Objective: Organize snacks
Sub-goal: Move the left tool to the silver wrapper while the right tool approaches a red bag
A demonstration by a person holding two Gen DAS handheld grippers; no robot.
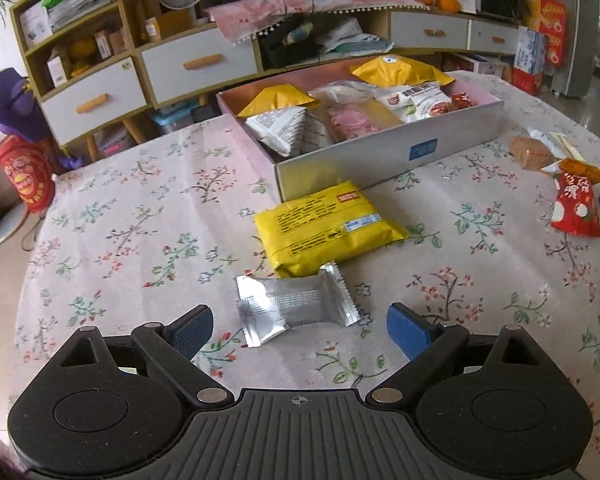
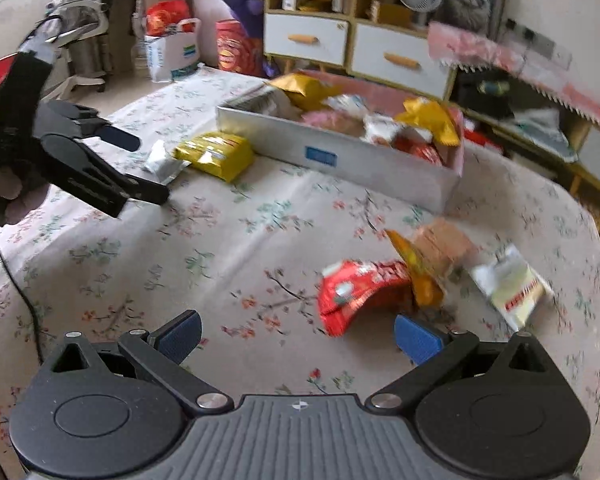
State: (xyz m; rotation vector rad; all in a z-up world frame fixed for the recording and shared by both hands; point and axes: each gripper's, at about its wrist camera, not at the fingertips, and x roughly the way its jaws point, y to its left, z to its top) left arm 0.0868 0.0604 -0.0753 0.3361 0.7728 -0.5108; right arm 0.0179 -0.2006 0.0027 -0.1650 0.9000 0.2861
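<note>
My left gripper (image 1: 300, 330) is spread wide and holds nothing. A silver foil packet (image 1: 298, 305) lies flat on the floral worktop (image 1: 140, 220) just ahead of it, between the two blue pads, touching neither. Its long axis runs across my view, left to right, tilted slightly, crimped ends toward each pad. Just beyond it, touching or nearly so, lies a yellow snack bag (image 1: 326, 228), long axis also roughly crosswise, its far edge close to the wall of the open grey box (image 1: 388, 156), which already carries several packets.

My right gripper (image 2: 298, 338) is spread too, and empty. A red snack bag (image 2: 356, 290) lies just ahead of it, nearer the right pad, long axis running left to right. An orange wrapper (image 2: 414, 268) overlaps its right end, a brown packet (image 2: 444, 242) sits behind that, and a white-and-yellow packet (image 2: 510, 284) lies further right. The right wrist view is motion-blurred, so I cannot read any labels or tell whether the red bag touches the pad.
</note>
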